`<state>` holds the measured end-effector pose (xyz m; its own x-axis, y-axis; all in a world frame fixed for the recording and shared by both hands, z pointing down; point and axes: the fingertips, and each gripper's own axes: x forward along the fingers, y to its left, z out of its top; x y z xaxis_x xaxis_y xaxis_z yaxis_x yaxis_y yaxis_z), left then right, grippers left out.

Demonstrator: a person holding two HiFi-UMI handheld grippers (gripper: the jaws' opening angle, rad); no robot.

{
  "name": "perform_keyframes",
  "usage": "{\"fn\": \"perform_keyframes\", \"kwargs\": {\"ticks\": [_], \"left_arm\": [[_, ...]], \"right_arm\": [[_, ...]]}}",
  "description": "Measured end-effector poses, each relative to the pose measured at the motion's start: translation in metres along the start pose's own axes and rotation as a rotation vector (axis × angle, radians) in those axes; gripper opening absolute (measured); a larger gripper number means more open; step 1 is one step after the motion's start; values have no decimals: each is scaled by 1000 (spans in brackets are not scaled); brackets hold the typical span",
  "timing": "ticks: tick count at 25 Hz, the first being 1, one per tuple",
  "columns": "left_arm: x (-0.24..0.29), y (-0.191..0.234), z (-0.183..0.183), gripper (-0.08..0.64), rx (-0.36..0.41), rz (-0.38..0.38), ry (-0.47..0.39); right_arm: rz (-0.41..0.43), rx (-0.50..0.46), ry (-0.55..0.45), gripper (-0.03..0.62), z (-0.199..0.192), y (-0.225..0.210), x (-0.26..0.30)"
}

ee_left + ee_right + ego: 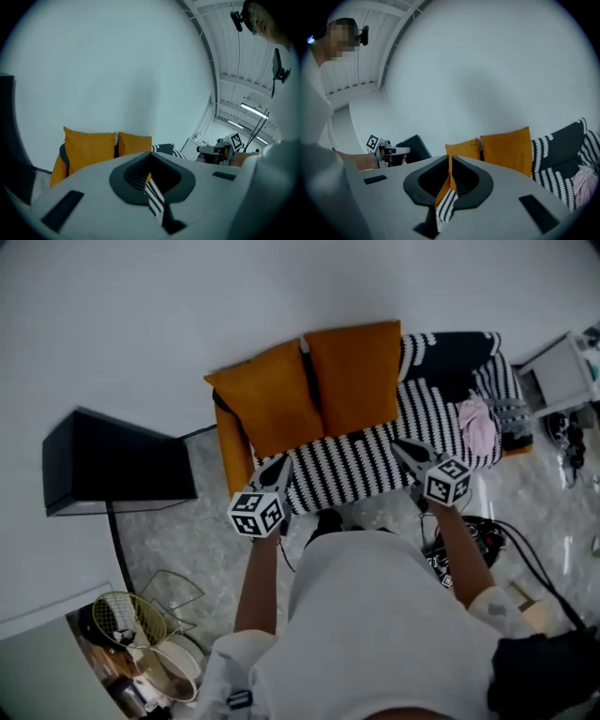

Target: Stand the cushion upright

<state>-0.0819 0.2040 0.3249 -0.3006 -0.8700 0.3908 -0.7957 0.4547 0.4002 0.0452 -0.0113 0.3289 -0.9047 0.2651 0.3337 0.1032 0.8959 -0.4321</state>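
The left gripper [280, 464] and the right gripper [404, 449] are held side by side, well apart, each in one of the person's hands. In each gripper view the jaws are pressed together with nothing clamped between them; only a thin slit remains, through which striped and orange fabric shows. Just ahead of and below both tips lies the black-and-white striped cover [375, 454] on the sofa seat, and neither tip can be confirmed as touching it. Beyond the left gripper the left orange cushion [272, 401] stands upright at the back of the sofa. The right orange cushion [357, 377] stands touching it, ahead of the gap between the two grippers. A pink cloth [479, 426] lies on the seat to the right of the right gripper. A black cabinet [112, 461] stands to the left of the left gripper. A white wall [187, 296] rises behind the cushions.
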Motion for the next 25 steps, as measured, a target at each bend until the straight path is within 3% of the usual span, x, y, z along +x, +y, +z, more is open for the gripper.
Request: {"fn": "perform_keyframes", "kwargs": {"ticks": [5, 12, 25], "left_arm": [[-34, -52, -21, 2, -1, 12, -33], [-77, -107, -50, 2, 5, 25, -49], [-130, -133, -76, 2, 34, 17, -52]], "right_arm": [[1, -64, 23, 46, -14, 22, -48], [29, -63, -7, 46, -37, 47, -101], [-9, -54, -55, 46, -58, 79, -135]]}}
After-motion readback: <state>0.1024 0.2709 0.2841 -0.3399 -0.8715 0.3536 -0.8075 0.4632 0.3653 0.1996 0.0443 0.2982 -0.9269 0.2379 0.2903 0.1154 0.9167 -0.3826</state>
